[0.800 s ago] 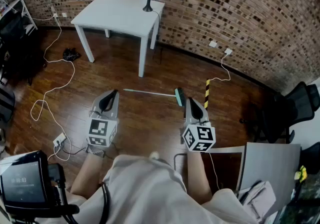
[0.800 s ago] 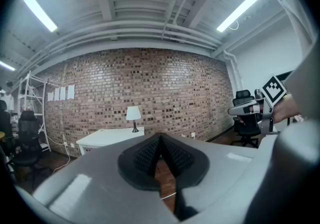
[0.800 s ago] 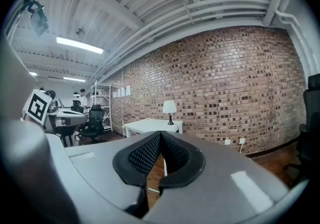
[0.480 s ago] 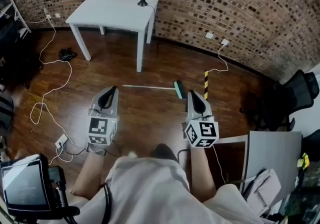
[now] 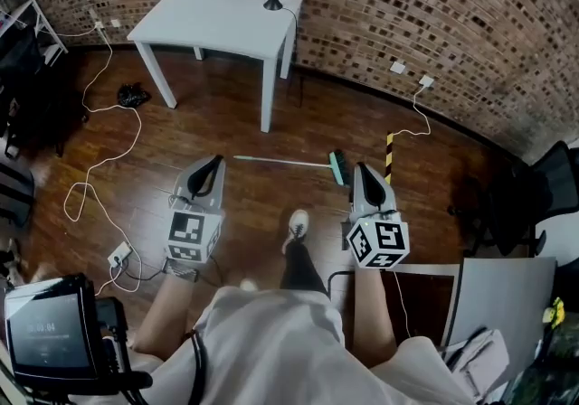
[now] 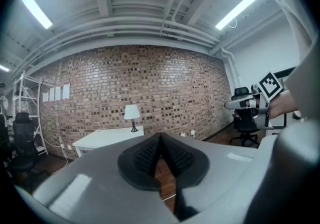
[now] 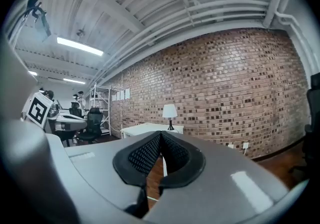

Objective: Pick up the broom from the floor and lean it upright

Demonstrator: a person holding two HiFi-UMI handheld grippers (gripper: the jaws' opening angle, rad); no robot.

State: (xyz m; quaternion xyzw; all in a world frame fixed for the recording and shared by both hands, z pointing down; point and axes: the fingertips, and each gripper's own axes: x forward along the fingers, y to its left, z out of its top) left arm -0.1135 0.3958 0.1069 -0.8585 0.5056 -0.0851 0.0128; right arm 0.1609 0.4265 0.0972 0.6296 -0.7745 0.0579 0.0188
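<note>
Right gripper (image 5: 362,172) first: its grey jaws are pressed together with nothing between them, and my left gripper (image 5: 213,163) is the same, closed and empty. Both point roughly level above the dark wooden floor (image 5: 208,123). Just ahead of the right gripper's tip, a little to its left, lies the teal brush head (image 5: 339,168) of the broom (image 5: 282,162). Its thin pale stick runs from there across to a spot just ahead of the left gripper. My white shoe (image 5: 297,224) is planted between the two grippers, short of the stick. To do this well, I judge I should spread the right jaws before dipping down, then take the stick near the head, where the weight sits. The left can steady the far end. Beyond the broom, the white square table (image 5: 217,19) and the red brick wall (image 5: 434,5) both look like fair supports for leaning it.
</note>
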